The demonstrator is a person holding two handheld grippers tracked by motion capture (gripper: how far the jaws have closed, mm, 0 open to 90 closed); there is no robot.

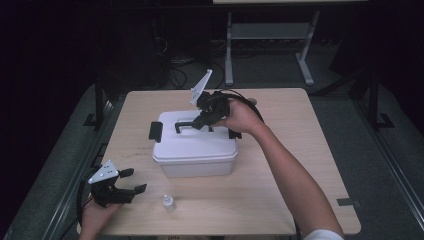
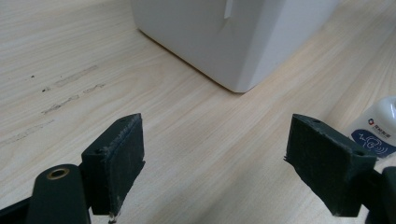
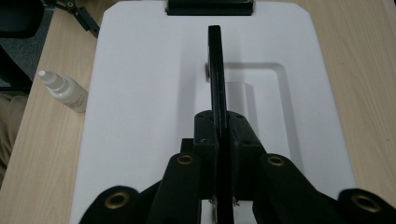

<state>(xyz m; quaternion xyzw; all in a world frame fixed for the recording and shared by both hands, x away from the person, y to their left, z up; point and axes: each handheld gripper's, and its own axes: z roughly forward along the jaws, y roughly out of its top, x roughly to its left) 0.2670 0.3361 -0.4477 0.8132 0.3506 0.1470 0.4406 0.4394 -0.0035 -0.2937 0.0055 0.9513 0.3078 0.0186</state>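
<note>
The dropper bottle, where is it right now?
In the high view the bottle stands on the table's near edge, just in front of the white box and right of the open left gripper.

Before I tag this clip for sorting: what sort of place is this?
Probably a lab or workshop recording station: a light wooden table, cables on the floor behind it, and a metal-framed bench in the dark background.

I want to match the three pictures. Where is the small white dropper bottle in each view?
High view: the small white dropper bottle stands near the table's front edge, in front of the white box.
Left gripper view: its labelled side shows at the right edge, beside the right jaw.
Right gripper view: it lies at the left, beside the box lid.
Shared landmark: the white box, near the bottle in all three.
</note>
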